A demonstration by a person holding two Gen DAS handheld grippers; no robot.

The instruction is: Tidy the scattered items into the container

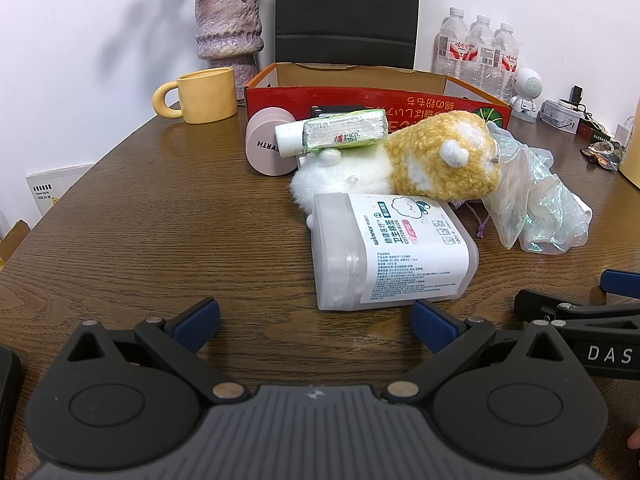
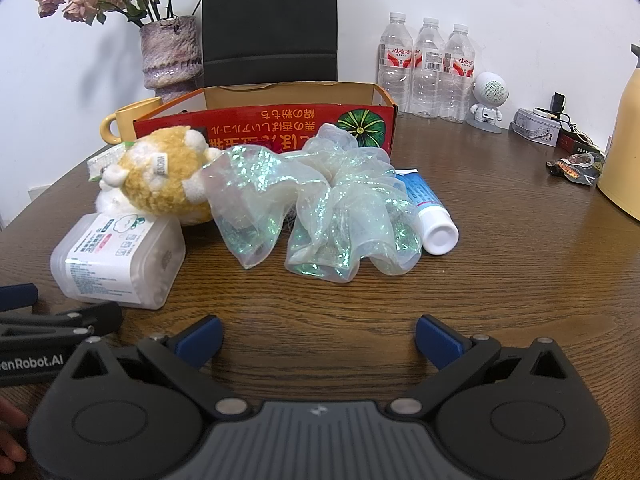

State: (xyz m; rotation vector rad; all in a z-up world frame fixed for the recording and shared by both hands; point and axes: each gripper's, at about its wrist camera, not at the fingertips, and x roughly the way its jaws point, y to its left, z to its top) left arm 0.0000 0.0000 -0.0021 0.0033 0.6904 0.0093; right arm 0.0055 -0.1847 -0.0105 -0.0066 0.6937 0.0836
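A red cardboard box point(image 1: 360, 98) point(image 2: 280, 122) stands open at the back of the wooden table. In front of it lies a pile: a yellow and white plush toy point(image 1: 436, 156) point(image 2: 160, 172), a cotton swab box point(image 1: 392, 252) point(image 2: 120, 260), a pink round case point(image 1: 264, 148), a green tissue pack point(image 1: 344, 132) on a white tube point(image 1: 288, 140), an iridescent scrunchie point(image 1: 532, 204) point(image 2: 320, 208), and a blue and white tube point(image 2: 430, 212). My left gripper point(image 1: 316, 320) is open just short of the swab box. My right gripper point(image 2: 318, 336) is open before the scrunchie.
A yellow mug point(image 1: 200, 96) and a purple vase point(image 1: 228, 28) stand at the back left. Three water bottles point(image 2: 426, 68), a small white robot figure point(image 2: 488, 100), a tin point(image 2: 536, 126) and a yellow jug point(image 2: 624, 132) line the right side. A black chair back point(image 1: 346, 12) rises behind the box.
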